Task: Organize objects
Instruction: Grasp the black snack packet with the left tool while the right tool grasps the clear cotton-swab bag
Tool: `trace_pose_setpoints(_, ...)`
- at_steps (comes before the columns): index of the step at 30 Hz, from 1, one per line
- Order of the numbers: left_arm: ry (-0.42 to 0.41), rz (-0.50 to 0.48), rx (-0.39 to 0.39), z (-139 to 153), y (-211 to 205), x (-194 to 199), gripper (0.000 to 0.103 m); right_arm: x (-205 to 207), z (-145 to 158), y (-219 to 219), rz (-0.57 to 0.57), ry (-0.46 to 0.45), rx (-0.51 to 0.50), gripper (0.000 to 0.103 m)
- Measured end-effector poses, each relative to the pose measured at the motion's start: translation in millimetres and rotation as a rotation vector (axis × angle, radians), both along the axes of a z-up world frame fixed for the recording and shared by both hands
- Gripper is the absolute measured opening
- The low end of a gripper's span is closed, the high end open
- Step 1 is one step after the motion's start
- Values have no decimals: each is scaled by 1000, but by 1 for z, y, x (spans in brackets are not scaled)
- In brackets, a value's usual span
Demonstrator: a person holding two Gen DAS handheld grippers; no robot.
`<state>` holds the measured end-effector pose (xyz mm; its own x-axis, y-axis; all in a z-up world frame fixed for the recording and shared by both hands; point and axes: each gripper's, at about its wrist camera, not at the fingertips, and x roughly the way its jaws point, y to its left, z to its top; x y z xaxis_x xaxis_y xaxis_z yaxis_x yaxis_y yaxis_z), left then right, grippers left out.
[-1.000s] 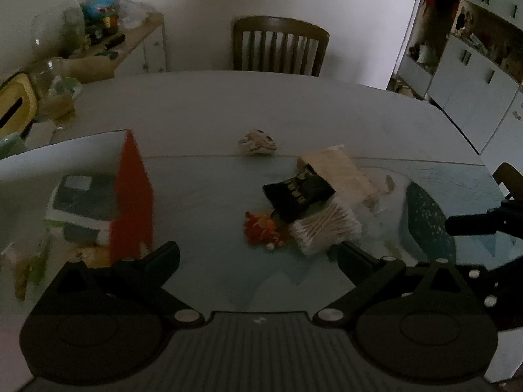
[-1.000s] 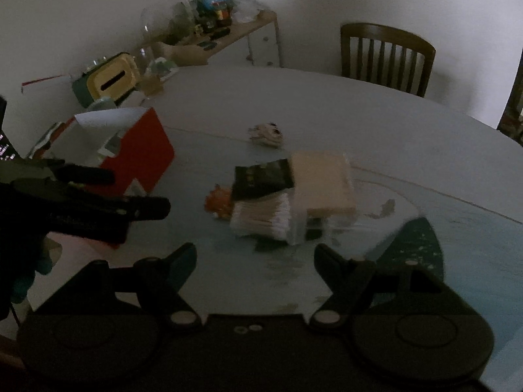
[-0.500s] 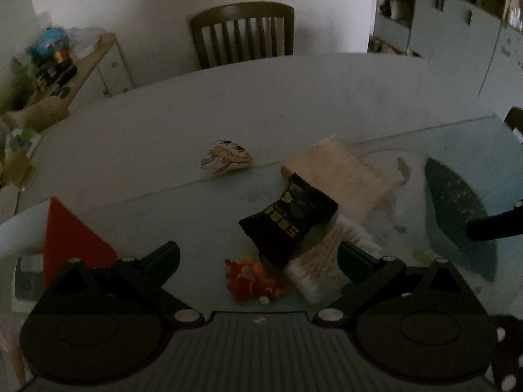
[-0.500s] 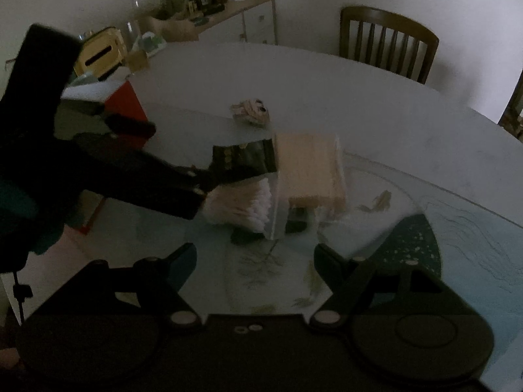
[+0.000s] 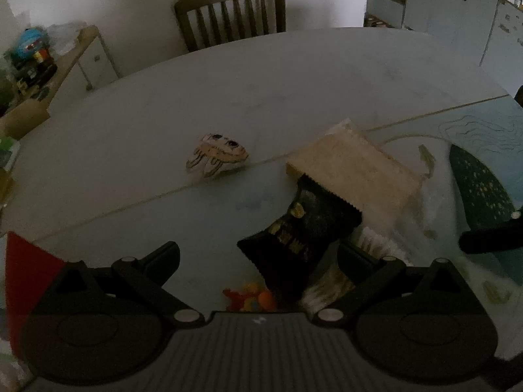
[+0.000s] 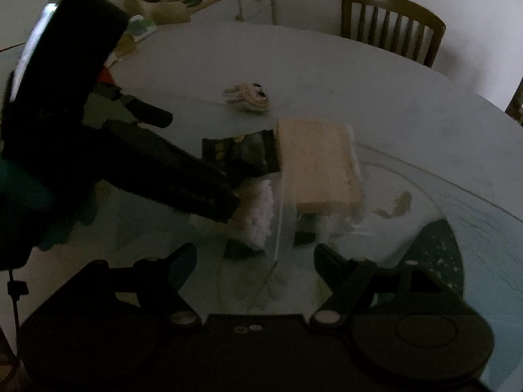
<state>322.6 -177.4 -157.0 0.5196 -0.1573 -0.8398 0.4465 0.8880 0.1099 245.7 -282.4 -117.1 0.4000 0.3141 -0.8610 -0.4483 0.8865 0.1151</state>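
with both the left gripper (image 5: 258, 254) and the right gripper (image 6: 255, 254) wide and empty, the left one closing on the black packet (image 5: 300, 238) at its 1 o'clock could drag the cotton swabs (image 6: 258, 215) touching it at 4 o'clock.

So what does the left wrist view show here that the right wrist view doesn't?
Only the left wrist view shows the small orange toy and grey cabinets. Only the right wrist view shows the left gripper from outside, reaching over the cotton swabs. Both show the black snack packet, tan packet, cartoon sticker and chair.
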Motion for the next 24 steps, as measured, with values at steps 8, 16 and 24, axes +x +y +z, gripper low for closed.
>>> trace_pose_setpoints(8,24,23,-21,-11,2,12,103,23,-15,9,-50,49,19,77)
trace_pose_setpoints(16,5,-12,-44,-11,-1,9,93,27,-24,17,-57,70,7,54)
trace_pose_setpoints(24,48,-8,-78,-13,5,10,54,20,-18,22,-41,48,-6,33)
